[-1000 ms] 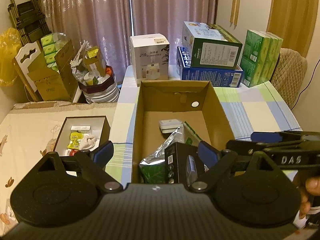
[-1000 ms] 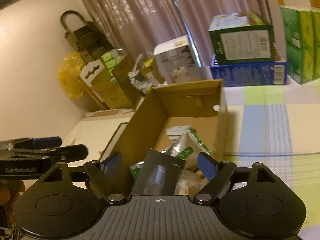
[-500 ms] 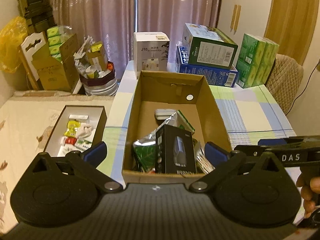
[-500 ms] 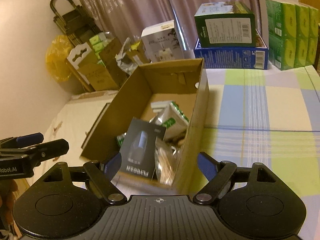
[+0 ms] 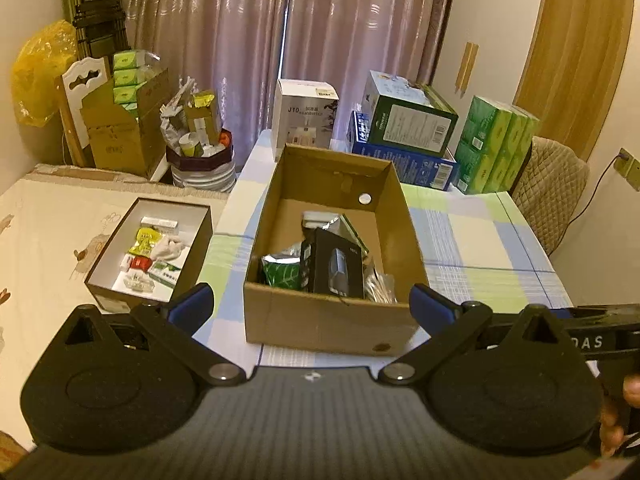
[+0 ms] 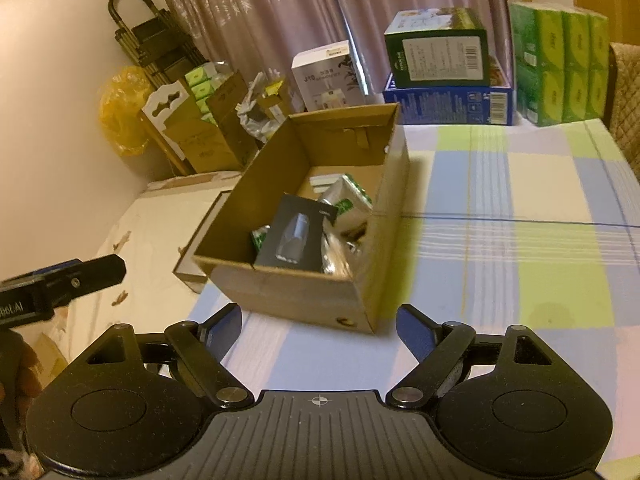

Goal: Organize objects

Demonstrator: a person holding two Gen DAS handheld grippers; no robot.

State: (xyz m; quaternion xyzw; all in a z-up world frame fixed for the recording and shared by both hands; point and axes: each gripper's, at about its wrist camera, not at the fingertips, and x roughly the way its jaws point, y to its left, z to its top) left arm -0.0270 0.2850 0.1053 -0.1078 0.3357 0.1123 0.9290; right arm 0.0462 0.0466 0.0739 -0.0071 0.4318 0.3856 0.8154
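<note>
The white carton (image 5: 306, 118) at the far edge of the table bears "J10" in dark print, the only product lettering that reads cleanly. The black body of the right gripper, seen at the edge of the left wrist view, carries the white letters "DAS", and the left gripper's body in the right wrist view shows a fragment ending in "AI". Barcodes and fine print on the dark green box (image 5: 410, 122) and the flat blue box (image 5: 404, 160) beneath it are too small to read.

The open brown corrugated cardboard box (image 5: 332, 324) stands on the checked cloth of pale blue, green and lilac (image 6: 520, 240). Inside it a matte black rectangular package (image 5: 334, 266) leans upright at the near end, beside a crinkled silver and green foil pouch (image 5: 280, 270), with a small white flat case (image 5: 320, 220) lying further back.

To the left, on a cream printed cover, an open shallow brown tray with a white lining (image 5: 114, 280) holds small sachets.

The left gripper (image 5: 312, 300) has its blue-padded fingers spread wide and empty, short of the box. The right gripper (image 6: 320, 320) is likewise wide and grips nothing
</note>
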